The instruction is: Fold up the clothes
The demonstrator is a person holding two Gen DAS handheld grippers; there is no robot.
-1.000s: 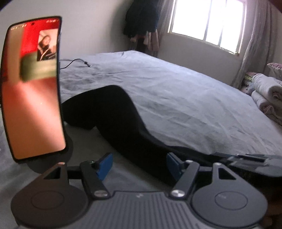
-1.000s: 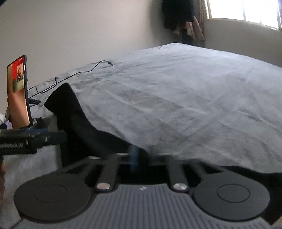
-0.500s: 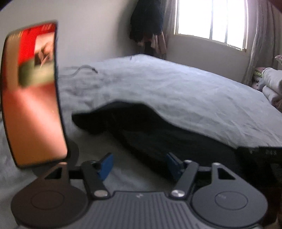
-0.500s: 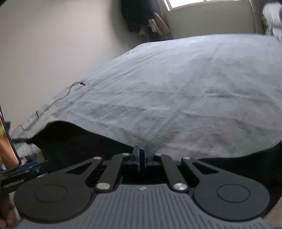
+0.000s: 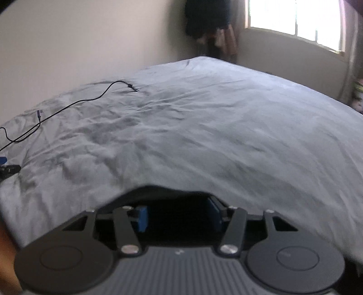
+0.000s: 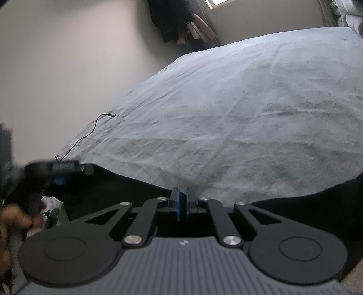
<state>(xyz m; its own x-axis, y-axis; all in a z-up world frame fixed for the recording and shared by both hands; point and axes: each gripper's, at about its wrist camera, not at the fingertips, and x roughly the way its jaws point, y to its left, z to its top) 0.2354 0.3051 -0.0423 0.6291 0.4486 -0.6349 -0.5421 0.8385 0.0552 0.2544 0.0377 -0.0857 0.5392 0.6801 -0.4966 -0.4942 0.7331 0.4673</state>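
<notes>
Left gripper had swung off the phone stand that filled its view a second ago; the phone was gone from frame and the jaws sat directly over the black garment, blue pads spread wide with dark cloth between them, nothing pinched yet. Half a second back those pads were short of the fabric, so this looked like the approach to a second grab point. Right gripper was unchanged: pads pressed together on the garment's near edge, same as both earlier frames. From the right wrist view the black cloth ran as a band along the near edge of the bed, left gripper blurred at its far left end. Motion blur there, so contact wasn't confirmable. Garment lay lower and flatter than the humped shape a second ago. Beyond it the grey bedsheet was bare apart from a black charging cable near the wall; hanging clothes and window behind. My read: right corner held, left about to close, then lift and fold. Risk: left closing on too little fabric.
</notes>
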